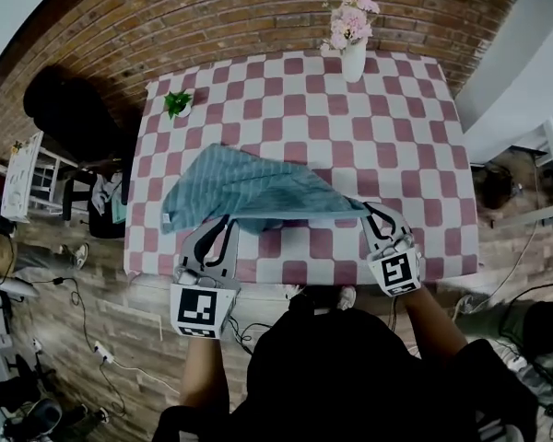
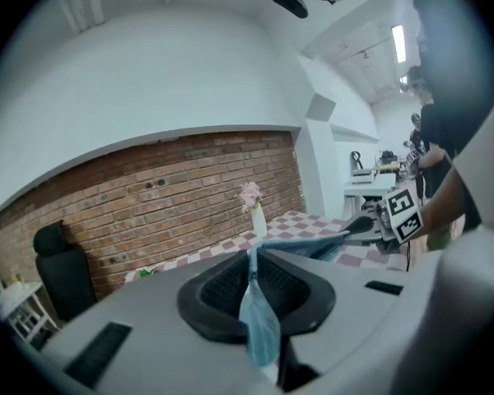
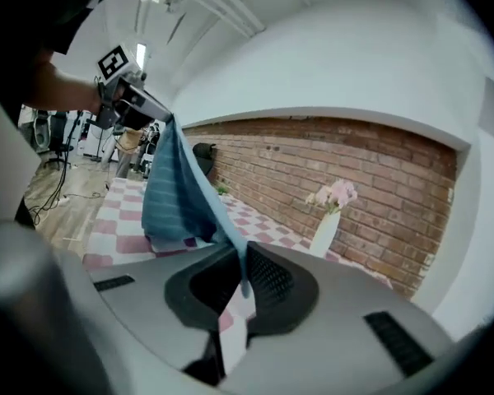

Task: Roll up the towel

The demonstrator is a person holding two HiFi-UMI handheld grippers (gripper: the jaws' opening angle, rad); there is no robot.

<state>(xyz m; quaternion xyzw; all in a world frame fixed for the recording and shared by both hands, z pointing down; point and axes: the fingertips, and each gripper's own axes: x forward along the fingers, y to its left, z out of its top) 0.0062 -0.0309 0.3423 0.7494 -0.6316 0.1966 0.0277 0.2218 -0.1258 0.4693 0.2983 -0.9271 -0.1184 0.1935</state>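
Towel [image 1: 249, 190] hangs between our left gripper [image 1: 221, 225] and right gripper [image 1: 370, 212], both clamped on its 2 near corners, likely to spread it flat.

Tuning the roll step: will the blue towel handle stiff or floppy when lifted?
Likely floppy: the towel sags between the left gripper and right gripper, its far part draped toward the table. Probably light: shut jaws hold it by thin pinched edges.
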